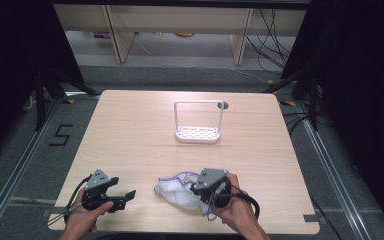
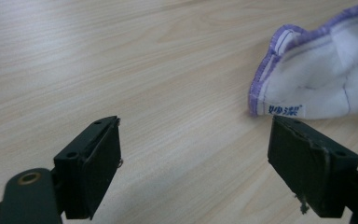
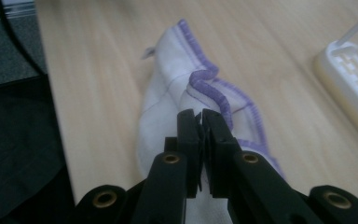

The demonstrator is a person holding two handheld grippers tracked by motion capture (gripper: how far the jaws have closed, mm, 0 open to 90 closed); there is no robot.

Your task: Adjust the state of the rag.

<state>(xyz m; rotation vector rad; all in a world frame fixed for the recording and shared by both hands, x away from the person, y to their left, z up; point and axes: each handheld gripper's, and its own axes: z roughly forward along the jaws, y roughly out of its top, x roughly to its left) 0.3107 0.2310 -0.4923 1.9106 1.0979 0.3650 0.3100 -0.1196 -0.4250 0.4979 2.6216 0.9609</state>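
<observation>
A white cloth with purple stitched edging (image 1: 176,192) lies crumpled near the table's front edge. My right gripper (image 1: 198,190) is shut on a fold of that cloth (image 3: 186,93), its jaws pressed together with fabric pinched between them. My left gripper (image 1: 125,196) rests low over the table at the front left, open, with bare wood between its fingers. In the left gripper view the cloth's edge with a small blue label (image 2: 307,84) lies just beyond the right jaw, apart from it.
A white rack with a tall wire handle and perforated base (image 1: 198,122) stands at the middle back of the wooden table (image 1: 130,135); its base corner (image 3: 349,79) shows in the right gripper view. Dark floor and cables surround the table.
</observation>
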